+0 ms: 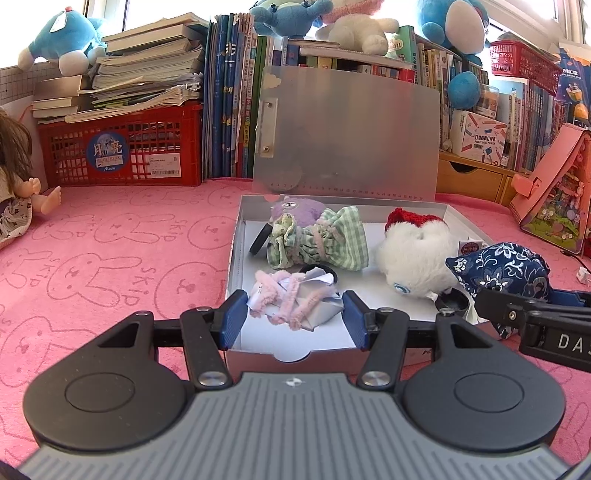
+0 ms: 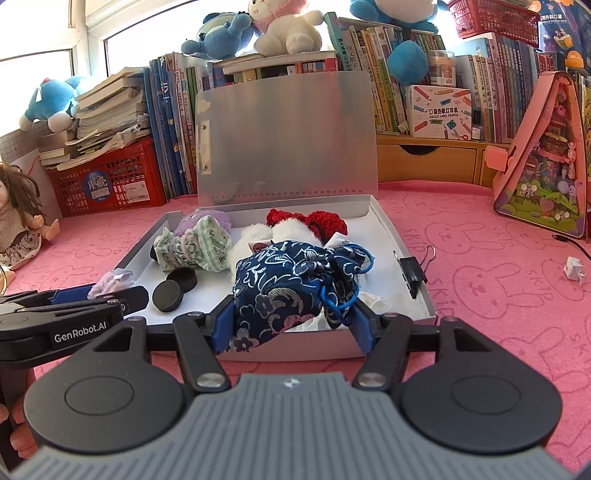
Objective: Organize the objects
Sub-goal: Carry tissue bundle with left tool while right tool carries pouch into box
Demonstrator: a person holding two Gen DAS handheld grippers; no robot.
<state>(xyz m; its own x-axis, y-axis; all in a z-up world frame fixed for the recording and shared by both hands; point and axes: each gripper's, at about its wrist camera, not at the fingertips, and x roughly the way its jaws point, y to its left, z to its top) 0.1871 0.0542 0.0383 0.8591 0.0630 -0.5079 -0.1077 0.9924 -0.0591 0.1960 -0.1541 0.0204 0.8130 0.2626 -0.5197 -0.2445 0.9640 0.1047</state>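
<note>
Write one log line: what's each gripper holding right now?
left hand-held gripper: shut on pink paper bundle | right hand-held gripper: shut on blue pouch | both over open box

Bright daylight is admitted through the windows [image 1: 129, 11] behind the books [image 1: 229, 92], where glare is blown out; edges are curved by fisheye distortion.

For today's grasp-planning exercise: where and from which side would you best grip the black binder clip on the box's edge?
Take the binder clip by its wire handles, coming from outside the box. Its black body clamps the right wall, while the handles stick out over the pink cloth, free for a claw to close on.
</note>
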